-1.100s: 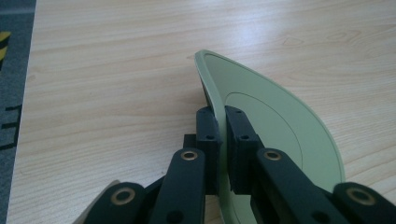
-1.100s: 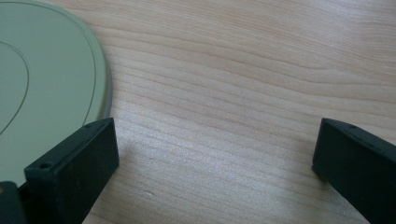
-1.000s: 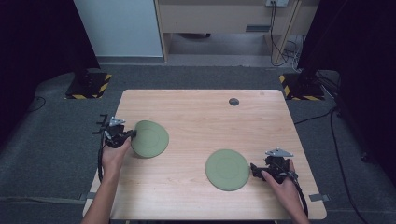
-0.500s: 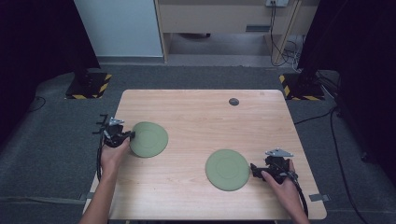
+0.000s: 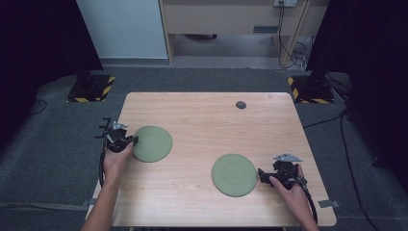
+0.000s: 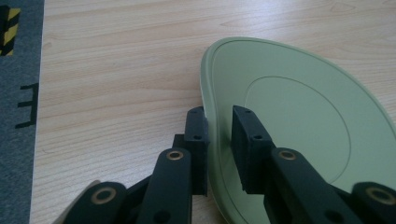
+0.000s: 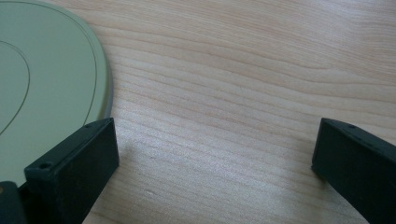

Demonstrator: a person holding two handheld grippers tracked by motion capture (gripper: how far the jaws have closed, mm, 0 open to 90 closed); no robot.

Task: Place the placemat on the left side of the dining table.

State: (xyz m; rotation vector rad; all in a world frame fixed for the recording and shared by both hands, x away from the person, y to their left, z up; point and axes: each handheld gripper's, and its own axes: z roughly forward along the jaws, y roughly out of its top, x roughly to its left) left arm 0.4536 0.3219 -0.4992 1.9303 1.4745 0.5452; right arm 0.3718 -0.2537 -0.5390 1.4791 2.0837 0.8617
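Note:
Two flat green plates lie on the wooden table point(image 5: 202, 120). The left plate point(image 5: 152, 143) point(image 6: 299, 107) has its rim between the jaws of my left gripper point(image 5: 131, 141) point(image 6: 219, 126). Those jaws have just been opening, and a thin gap shows beside the rim, so the pads are not pressing on it. The right plate point(image 5: 234, 174) point(image 7: 42, 84) rests flat near the front. My right gripper point(image 5: 262, 174) point(image 7: 215, 154) sits low at its right edge, jaws spread wide over bare wood with nothing between them.
A small dark round disc point(image 5: 241, 104) lies near the table's far edge. Yellow-and-black striped stand bases point(image 5: 91, 87) point(image 5: 308, 91) sit on the grey carpet beyond both far corners. A pale wooden cabinet point(image 5: 231, 17) stands at the back.

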